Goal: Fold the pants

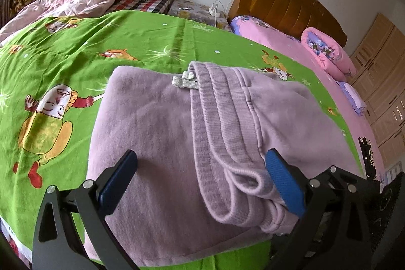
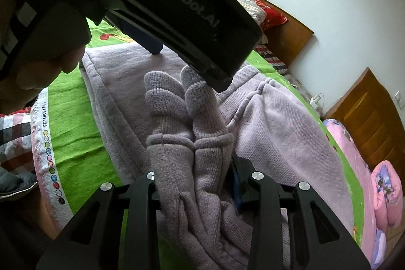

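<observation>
Left wrist view shows the left tongs (image 1: pixel 200 168) spread wide over the lilac pants (image 1: pixel 157 143), which lie folded on the green bedsheet (image 1: pixel 141 34). Right tongs (image 2: pixel 195 184) clench the ribbed cuffs (image 2: pixel 187 118). Best, I judge, to lay the cuffs flat, aligned with the waistband (image 1: pixel 220 103), then let go.

We see the pants (image 1: pixel 162 133) as soft, matt lilac fleece, slightly fuzzy, with a ribbed knit waistband (image 1: pixel 220 123) and ribbed knit cuffs (image 2: pixel 187 118). Our left gripper (image 1: pixel 202 176) has matt black plastic arms with bright metal bolts, and its fingers (image 1: pixel 284 181) carry blue textured rubbery pads. The green bedsheet (image 1: pixel 76 47) is thin printed cotton-like cloth, creased. The headboard (image 1: pixel 286 1) is glossy brown wood.
</observation>
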Tool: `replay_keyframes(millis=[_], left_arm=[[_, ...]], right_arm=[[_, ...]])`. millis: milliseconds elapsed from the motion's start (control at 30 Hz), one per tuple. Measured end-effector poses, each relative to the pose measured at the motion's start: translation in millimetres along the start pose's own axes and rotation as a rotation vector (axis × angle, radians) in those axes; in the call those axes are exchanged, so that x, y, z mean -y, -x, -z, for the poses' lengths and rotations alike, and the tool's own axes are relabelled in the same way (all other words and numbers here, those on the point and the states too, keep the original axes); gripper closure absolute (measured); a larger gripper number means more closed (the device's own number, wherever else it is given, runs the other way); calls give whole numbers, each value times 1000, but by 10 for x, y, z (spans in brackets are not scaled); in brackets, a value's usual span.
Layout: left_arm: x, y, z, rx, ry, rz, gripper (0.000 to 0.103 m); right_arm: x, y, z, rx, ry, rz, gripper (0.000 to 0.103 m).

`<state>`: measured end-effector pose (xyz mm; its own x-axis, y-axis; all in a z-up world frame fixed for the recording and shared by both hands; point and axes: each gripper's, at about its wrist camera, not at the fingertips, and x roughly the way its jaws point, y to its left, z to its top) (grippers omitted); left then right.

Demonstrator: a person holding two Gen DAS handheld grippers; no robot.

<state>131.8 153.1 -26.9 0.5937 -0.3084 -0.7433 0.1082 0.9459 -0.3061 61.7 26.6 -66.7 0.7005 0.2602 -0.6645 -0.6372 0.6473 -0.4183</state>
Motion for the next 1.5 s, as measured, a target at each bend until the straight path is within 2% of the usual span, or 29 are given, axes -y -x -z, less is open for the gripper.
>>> replay_keyframes(millis=[367,467,533,600,633,700,800,867,933,1067,1133,1167,1200,1333,1433,1500], left_arm=[[-6,-8,-2,0,-1,0,2],[-13,21,0,13,5,3,2],[-71,124,-13,61,43,28,2],[-157,250,-48,113,88,94,2],[-199,323,-62,141,112,102,2],[-229,392,-76,165,113,70,2],[-236,327,-55,143,108,58,2],[-184,223,-40,111,93,60,2],[-65,111,-19,83,62,65,2],[344,-81,-16,44,-60,75,2],[586,-197,-30,20,-131,76,2],[708,-260,-39,5,-163,79,2],[782,-314,-44,-7,-183,82,2],[1193,-600,-77,-67,-278,76,2],[1487,-757,-144,-84,-336,93,2],[1693,-887,-191,-98,-377,94,2]], right_arm=[[1,4,0,3,-2,-1,69],[56,31,-13,10,-43,-27,71],[338,97,-23,50,-222,-137,76],[827,204,38,103,-500,-285,81],[1019,272,95,137,-601,-321,81],[1519,536,334,269,-836,-358,81],[2092,907,842,398,-1095,-264,81],[2356,1086,1288,434,-1246,-169,81],[2532,1223,1876,418,-1424,-47,81],[2520,1217,2904,371,-1789,16,80],[2402,1172,3278,308,-1894,74,79],[2370,1165,3354,316,-1908,60,85],[2336,1166,3377,340,-1900,53,84],[2320,1204,3283,342,-1854,96,83],[2276,1383,3096,353,-1723,227,83],[2216,1557,2826,344,-1551,364,83]])
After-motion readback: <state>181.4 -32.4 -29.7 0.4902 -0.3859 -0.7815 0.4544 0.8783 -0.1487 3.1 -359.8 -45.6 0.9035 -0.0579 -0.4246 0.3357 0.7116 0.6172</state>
